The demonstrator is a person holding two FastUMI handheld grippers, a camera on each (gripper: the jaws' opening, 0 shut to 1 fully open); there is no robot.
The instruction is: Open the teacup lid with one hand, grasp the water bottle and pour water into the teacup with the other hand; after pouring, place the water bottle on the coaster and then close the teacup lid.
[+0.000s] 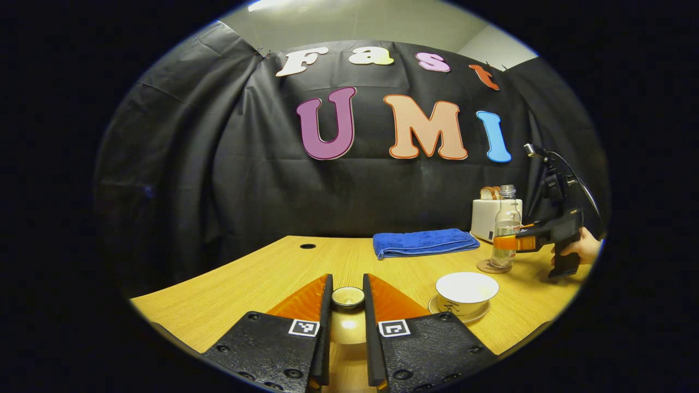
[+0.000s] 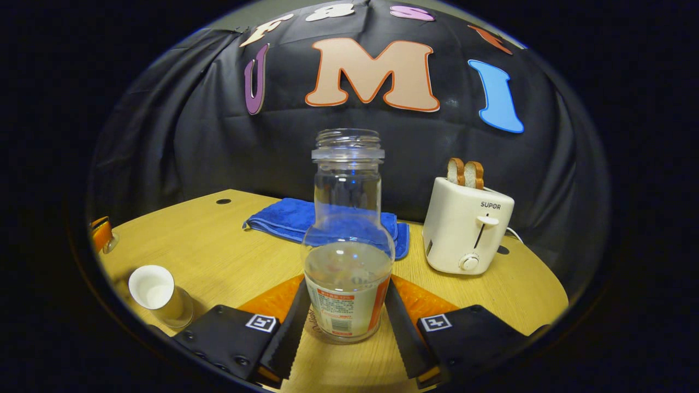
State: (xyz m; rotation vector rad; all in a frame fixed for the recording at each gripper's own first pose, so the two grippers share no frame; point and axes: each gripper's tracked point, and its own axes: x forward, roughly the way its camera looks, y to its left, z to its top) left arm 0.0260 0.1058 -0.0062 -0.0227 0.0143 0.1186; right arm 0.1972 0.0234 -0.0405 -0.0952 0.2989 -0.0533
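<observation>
Lid off, bottle on the coaster, teacup not yet covered.

The left gripper (image 1: 348,305) was clenched on the teacup lid (image 1: 348,297), held level above the table's (image 1: 262,273) near edge. The open teacup (image 1: 467,292) sat on its saucer nearby. Toward the right edge the water bottle (image 2: 348,240) stood upright, long axis vertical, uncapped mouth up, on the coaster (image 1: 485,267). The right gripper (image 2: 344,322) bracketed it, but whether its fingers pressed it I cannot tell. Pouring looked done; release and closing remained.
</observation>
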